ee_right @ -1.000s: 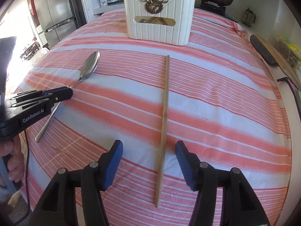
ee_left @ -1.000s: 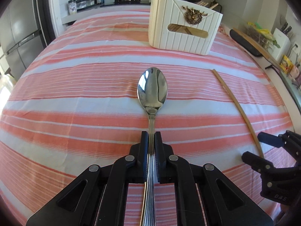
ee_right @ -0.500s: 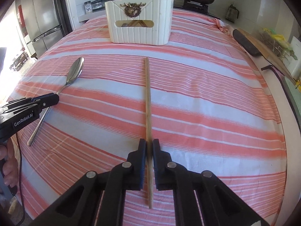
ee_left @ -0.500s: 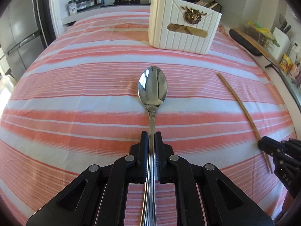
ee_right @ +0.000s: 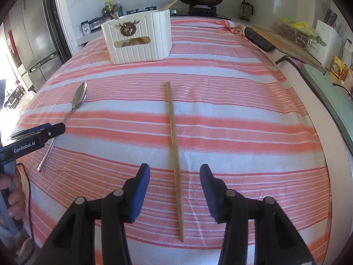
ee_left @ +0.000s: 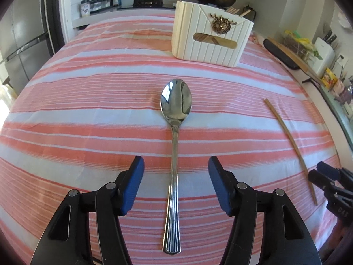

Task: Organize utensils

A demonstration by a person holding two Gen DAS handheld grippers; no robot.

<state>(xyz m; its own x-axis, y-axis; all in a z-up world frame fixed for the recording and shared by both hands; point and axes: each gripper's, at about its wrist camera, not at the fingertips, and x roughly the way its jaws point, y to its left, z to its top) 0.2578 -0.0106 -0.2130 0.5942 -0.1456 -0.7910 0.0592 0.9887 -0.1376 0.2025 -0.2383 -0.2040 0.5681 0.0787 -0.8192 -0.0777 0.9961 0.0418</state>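
The spoon lies flat on the striped tabletop at centre frame, bowl toward the white utensil holder at the top. The chopstick lies likewise, centred in the right wrist view.

Each could skid or roll on the cloth if fingers close off-centre, since both are thin and lie flat.

The left gripper is held low, fingers wide apart astride the spoon handle, gripping nothing. The right gripper straddles the chopstick, equally spread and empty.
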